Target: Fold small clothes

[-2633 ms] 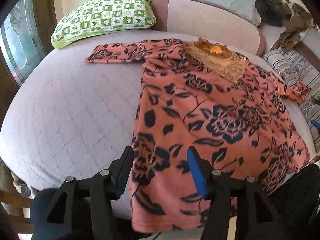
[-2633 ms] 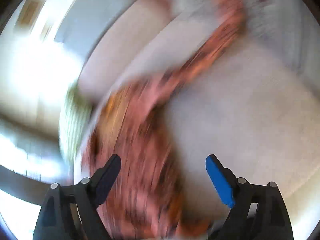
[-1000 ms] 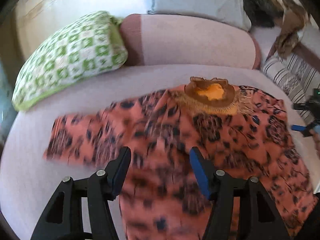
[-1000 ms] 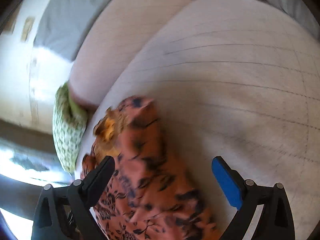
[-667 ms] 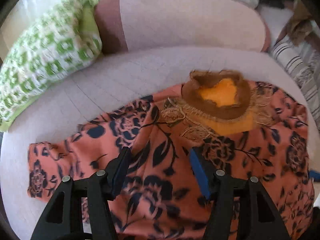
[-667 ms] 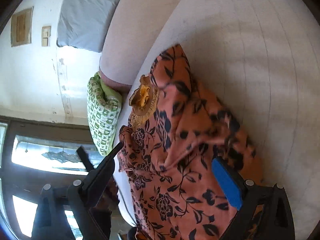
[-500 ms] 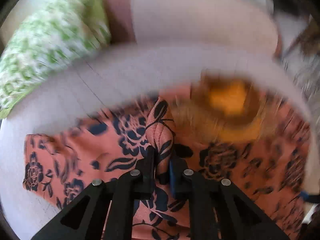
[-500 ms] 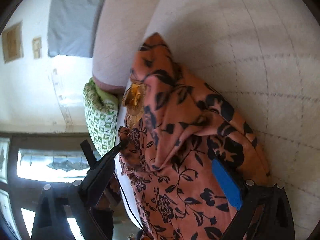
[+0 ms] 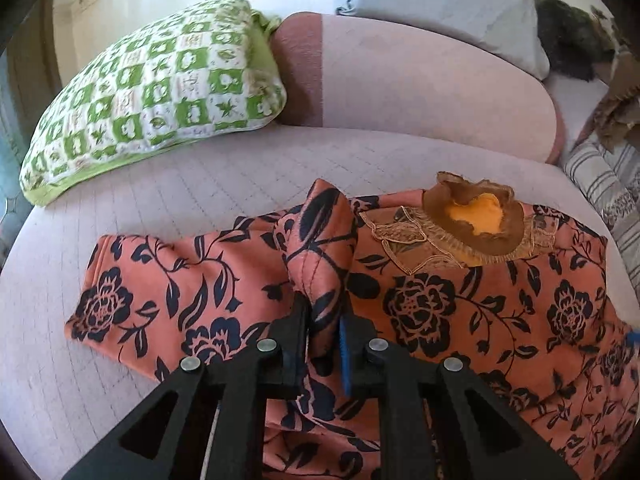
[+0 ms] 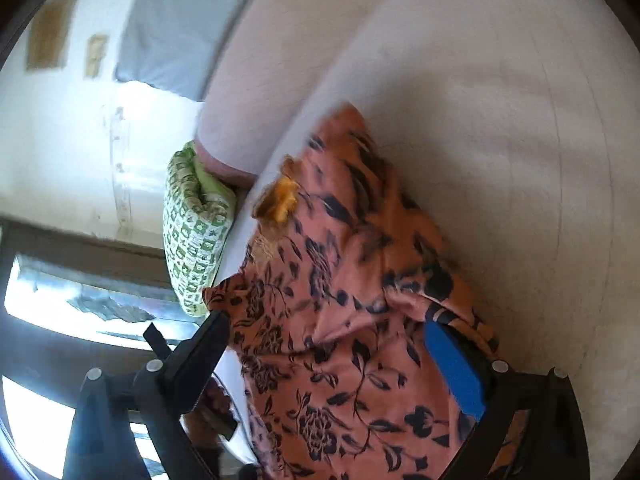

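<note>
A small orange-pink dress (image 9: 460,304) with dark flowers lies on the pale quilted bed (image 9: 180,184). Its brown embroidered collar with a yellow lining (image 9: 476,220) points toward the pillows. My left gripper (image 9: 322,332) is shut on a raised fold of the dress at the left shoulder, where the sleeve (image 9: 160,296) spreads out to the left. In the right wrist view the dress (image 10: 344,320) fills the space between the fingers. My right gripper (image 10: 332,352) is open over the right side of the dress, its blue pad (image 10: 452,368) against the cloth.
A green and white checked pillow (image 9: 152,92) lies at the back left, also in the right wrist view (image 10: 196,236). A pink bolster (image 9: 400,84) and a grey pillow (image 9: 440,8) lie behind the dress. Striped cloth (image 9: 608,200) sits at the right. A window (image 10: 60,308) is nearby.
My left gripper moved up along the dress to the shoulder and shut on a fold of cloth. My right gripper came down over the dress's right side and stays open.
</note>
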A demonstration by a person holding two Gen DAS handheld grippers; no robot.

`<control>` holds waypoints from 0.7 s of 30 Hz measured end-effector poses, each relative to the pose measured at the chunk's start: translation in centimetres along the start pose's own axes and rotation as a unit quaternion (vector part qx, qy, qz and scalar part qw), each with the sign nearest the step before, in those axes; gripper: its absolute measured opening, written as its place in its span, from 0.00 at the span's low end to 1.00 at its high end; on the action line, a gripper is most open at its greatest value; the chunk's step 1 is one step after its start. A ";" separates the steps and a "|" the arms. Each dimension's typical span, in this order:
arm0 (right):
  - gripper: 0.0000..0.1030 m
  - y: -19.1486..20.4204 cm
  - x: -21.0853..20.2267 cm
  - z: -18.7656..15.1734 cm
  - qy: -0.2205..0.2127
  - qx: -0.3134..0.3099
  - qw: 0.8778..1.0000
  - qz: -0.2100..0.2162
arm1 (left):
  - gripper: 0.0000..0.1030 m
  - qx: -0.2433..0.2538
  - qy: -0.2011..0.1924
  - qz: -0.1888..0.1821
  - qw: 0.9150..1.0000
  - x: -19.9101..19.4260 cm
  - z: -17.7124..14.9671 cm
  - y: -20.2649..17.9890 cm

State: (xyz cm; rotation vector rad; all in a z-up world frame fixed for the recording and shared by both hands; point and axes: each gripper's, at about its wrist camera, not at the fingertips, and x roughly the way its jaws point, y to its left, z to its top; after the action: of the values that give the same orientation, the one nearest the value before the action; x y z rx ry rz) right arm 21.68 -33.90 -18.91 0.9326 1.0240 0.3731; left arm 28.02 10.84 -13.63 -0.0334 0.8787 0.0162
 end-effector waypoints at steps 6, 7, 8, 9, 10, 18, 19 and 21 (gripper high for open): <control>0.96 0.1 2.9 6.7 -0.001 -0.028 0.995 -0.097 | 0.14 0.010 -0.001 0.005 1.000 0.0 -0.5 0.1; 0.96 -0.3 3.3 7.2 -0.001 -0.015 0.996 -0.089 | 0.14 0.017 -0.004 0.006 1.000 0.0 -0.6 0.1; 0.96 -0.4 3.7 7.9 -0.002 -0.010 0.996 -0.086 | 0.14 0.022 -0.005 0.006 1.000 0.1 -0.5 0.1; 0.96 -0.1 4.1 8.4 -0.008 -0.014 0.995 -0.095 | 0.14 0.025 -0.005 0.006 1.000 0.1 -0.6 0.1; 0.94 0.4 4.7 9.0 -0.012 -0.021 0.995 -0.100 | 0.14 0.027 -0.007 0.006 1.000 0.2 -0.5 0.2; 0.12 9.5 8.9 11.5 -0.014 -0.206 0.959 -0.192 | 0.14 0.045 -0.046 0.002 0.998 -1.4 -1.3 -0.4; 0.15 11.5 8.3 11.8 -0.058 -0.230 0.954 -0.185 | 0.14 0.045 -0.046 0.006 0.998 -1.2 -1.4 -0.5; 0.46 12.1 7.9 11.7 -0.095 -0.248 0.947 -0.179 | 0.14 0.051 -0.038 0.010 0.998 -0.8 -1.8 -0.8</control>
State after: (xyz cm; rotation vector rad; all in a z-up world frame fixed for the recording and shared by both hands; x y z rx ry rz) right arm 37.33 -27.38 -11.34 0.3119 0.8443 0.2134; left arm 26.16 9.99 -14.14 0.0712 0.8021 -0.0083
